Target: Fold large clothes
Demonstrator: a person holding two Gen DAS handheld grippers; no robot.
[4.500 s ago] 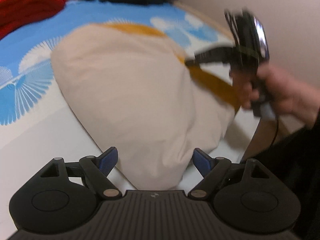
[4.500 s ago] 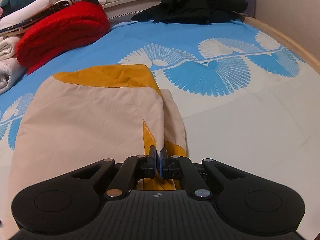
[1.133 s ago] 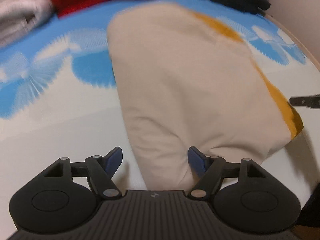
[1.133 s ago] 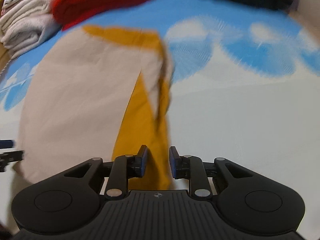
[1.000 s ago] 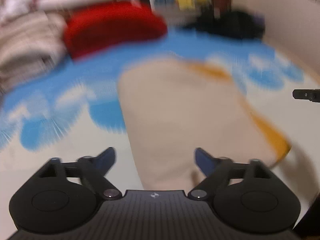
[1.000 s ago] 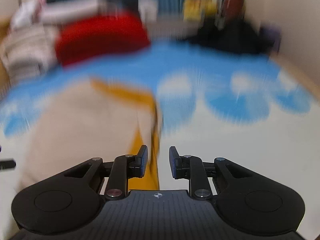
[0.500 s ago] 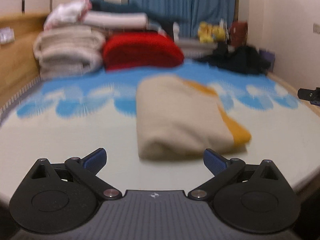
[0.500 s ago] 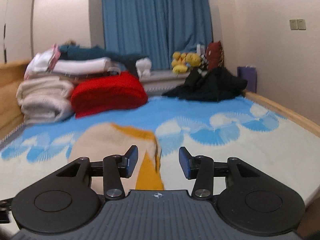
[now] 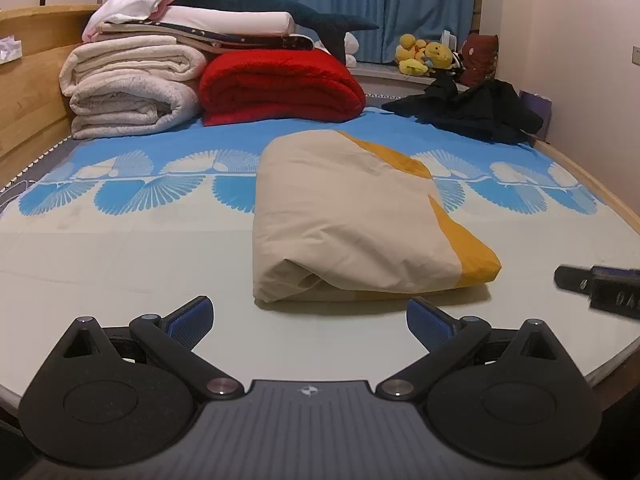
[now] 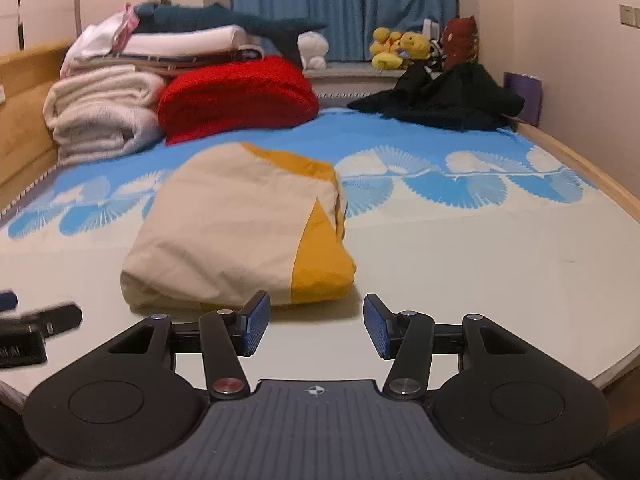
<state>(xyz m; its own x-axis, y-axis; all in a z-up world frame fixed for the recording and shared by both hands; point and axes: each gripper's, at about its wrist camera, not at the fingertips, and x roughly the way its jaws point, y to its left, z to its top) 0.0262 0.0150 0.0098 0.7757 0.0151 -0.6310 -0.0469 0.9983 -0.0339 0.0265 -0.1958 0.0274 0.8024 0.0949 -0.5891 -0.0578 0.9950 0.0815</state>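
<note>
beige-and-mustard garment folded; both grippers released

beige fabric with a mustard-yellow panel forms the folded garment [image 9: 352,216], which lies as a compact rectangular bundle near the front middle of the bed [image 9: 120,248]. it rests on the white part of the sheet, with its far end reaching the blue fan print. the stacked layers show at the near edge, where one fold sits slightly open and rounded, not pressed flat.

gripper state:
- left gripper [image 9: 310,318]: jaws spread wide, nothing between them; it sits just short of the bundle's near edge, not touching it.
- right gripper [image 10: 316,328]: jaws apart and empty; it sits just in front of the mustard corner, not touching it.

progress, as a judgement: this item appears complete or nearly so. no sleeve, hem or loose flap extends beyond the bundle outline in either view. possible remaining work on it is limited to flattening the puffed near edge.

remaining work: a black garment pile [image 10: 444,100] lies crumpled and unfolded at the far right of the bed. it is the likely next item. the red blanket [image 9: 280,88] and the white towel stack [image 9: 132,88] at the far left are already folded.
</note>
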